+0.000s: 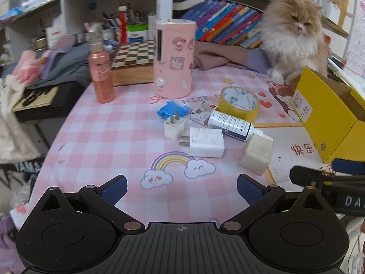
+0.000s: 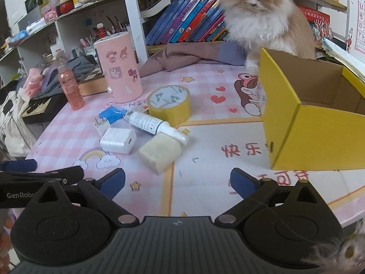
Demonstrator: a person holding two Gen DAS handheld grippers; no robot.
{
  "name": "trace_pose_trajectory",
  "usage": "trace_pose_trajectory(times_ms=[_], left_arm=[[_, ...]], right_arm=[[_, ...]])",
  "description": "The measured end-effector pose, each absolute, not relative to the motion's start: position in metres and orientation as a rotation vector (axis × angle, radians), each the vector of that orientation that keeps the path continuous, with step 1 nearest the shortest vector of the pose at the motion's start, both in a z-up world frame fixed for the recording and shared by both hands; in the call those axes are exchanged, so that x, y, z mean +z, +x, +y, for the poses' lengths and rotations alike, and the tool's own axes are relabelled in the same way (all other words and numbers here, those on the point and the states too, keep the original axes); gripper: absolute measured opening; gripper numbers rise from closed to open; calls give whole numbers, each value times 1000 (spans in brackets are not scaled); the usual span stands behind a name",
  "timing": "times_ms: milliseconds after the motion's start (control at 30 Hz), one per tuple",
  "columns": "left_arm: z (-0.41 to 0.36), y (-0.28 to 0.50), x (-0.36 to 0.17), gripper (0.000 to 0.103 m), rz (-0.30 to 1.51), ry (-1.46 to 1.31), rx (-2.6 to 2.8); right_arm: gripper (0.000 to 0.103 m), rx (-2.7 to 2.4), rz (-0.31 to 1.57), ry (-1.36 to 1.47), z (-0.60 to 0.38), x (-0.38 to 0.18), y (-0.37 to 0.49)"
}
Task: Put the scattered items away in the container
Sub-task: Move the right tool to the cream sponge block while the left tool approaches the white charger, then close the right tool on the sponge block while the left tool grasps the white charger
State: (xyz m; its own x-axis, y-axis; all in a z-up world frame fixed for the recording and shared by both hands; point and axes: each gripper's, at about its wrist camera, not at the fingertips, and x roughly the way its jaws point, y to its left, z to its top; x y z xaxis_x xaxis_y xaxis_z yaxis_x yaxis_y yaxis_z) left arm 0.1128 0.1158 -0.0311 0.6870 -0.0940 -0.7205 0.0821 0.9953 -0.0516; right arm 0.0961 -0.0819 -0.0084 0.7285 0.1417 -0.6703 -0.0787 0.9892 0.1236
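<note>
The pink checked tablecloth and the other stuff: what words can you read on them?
"NICE" on the pink checked tablecloth
"快乐" in red on the tablecloth's white part
"GenRobo", cut off, on the left tool's black body
"DA", cut off, on the right tool's black body
Too small or blurred: white spray bottle, yellow cardboard box label, tape roll, books.

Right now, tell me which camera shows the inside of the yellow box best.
Right wrist: the yellow box shows its open top and brown interior walls. Left wrist catches mainly the box's labelled outer side at the frame edge.
</note>
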Motion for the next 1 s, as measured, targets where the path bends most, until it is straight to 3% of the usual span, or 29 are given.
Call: trace_pose_trajectory(times_ms=[233, 433, 600, 833, 1000], left_arm=[[121, 143, -47, 98, 814, 47, -167], [125, 157, -55, 98, 822, 92, -191], [120, 163, -58, 90, 822, 128, -220], [103, 173, -65, 74, 827, 130, -274], [87, 181, -70, 70, 813, 142, -279]], right_arm=[[73, 113, 795, 100, -68, -22, 132], [68, 113, 828, 107, -53, -33, 162], [66, 105, 876, 128, -47, -45, 180], [45, 111, 898, 176, -58, -47, 183], [41, 62, 900, 156, -74, -43, 176]])
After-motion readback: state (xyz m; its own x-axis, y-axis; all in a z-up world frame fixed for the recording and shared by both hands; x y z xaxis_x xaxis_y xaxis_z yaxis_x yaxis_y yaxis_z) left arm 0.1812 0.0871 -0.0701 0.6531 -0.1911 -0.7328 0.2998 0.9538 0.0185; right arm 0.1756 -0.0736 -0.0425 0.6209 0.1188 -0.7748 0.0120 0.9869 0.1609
